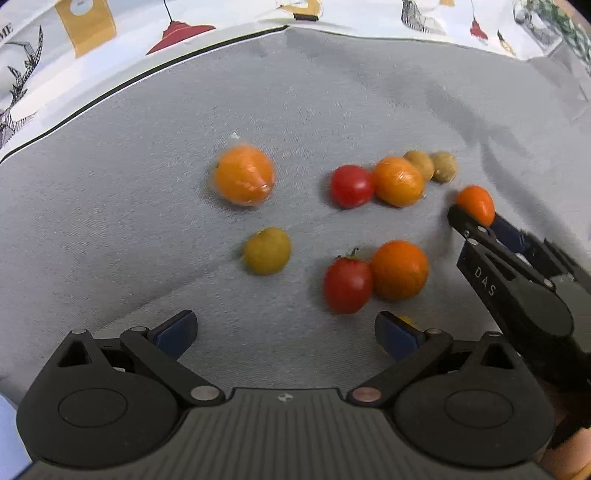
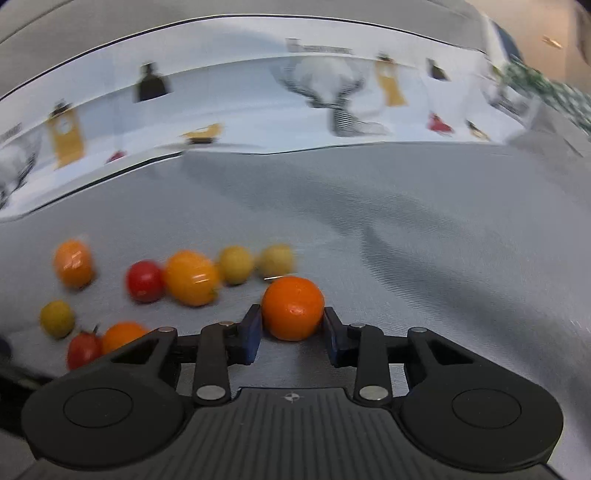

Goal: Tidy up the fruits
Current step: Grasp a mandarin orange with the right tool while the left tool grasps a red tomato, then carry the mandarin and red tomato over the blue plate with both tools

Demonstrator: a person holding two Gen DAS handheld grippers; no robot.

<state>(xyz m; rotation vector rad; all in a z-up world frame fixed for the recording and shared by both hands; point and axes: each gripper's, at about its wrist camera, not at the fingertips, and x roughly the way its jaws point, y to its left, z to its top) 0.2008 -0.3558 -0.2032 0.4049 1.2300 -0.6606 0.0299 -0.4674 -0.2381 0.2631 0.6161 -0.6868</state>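
Several small fruits lie on a grey cloth [image 1: 110,221]. My right gripper [image 2: 291,325] is shut on a small orange fruit [image 2: 292,308], also seen in the left wrist view [image 1: 476,204]. My left gripper [image 1: 286,332] is open and empty, hovering near a red tomato [image 1: 347,284] and an orange fruit [image 1: 399,269]. A yellow-green fruit [image 1: 266,251] lies ahead of it. Farther off are a wrapped orange [image 1: 244,174], a second red tomato [image 1: 351,185], another orange [image 1: 398,181] and two yellow-brown fruits [image 1: 432,166]. A yellow fruit [image 1: 406,319] peeks from behind my left gripper's right finger.
A white patterned cloth [image 1: 110,44] with lamp and bird prints borders the grey cloth at the back. A glass with a plant [image 1: 554,26] stands at the far right corner. Bare grey cloth stretches to the right in the right wrist view [image 2: 443,240].
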